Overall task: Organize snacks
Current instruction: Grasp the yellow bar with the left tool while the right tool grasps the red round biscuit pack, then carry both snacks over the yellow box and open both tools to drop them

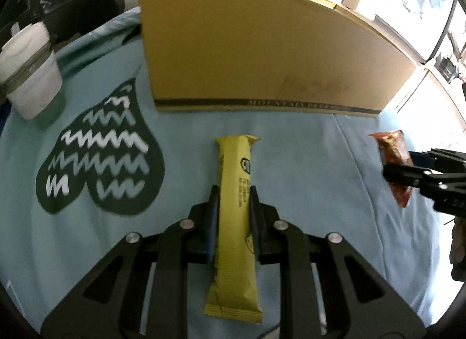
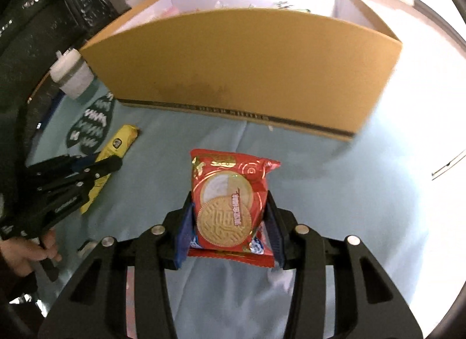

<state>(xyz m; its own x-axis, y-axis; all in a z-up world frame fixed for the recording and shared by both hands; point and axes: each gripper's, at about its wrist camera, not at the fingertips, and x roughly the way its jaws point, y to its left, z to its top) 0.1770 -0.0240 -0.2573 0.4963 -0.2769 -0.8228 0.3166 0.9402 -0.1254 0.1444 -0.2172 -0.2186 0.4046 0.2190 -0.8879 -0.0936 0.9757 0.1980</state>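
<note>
Left tongs (image 1: 233, 196) first, and they are clamped tight on the yellow snack bar (image 1: 234, 193) — blue-lined pads pressing both long sides, about halfway along the wrapper. The bar runs straight out along the line of the fingers, one crimped end back under the tongs, the other poking out ahead of the tips over the light blue cloth (image 1: 291, 158).

Over to the right tongs (image 2: 230, 207), and they are squeezed onto the red biscuit packet (image 2: 230, 202), a pad against each side edge, the printed round biscuits facing up between the fingers. The packet's top seam sticks out past the tips.

From each side you can see the other: the left tongs sit off to the left of the right pair, yellow bar pinched in them, with a hand (image 2: 26, 251) wrapped on the grip below.

Ahead and left of the left tongs, a dark heart-shaped print (image 1: 102, 158) with white zigzags lies on the cloth. Further left and back — a white lidded cup (image 1: 29, 76).

Straight ahead of both pairs stands the brown cardboard box (image 2: 247, 76), its front wall upright and its top open. Something pale lies inside, too blurred to make out. Both snacks are outside it, held near its front wall.
</note>
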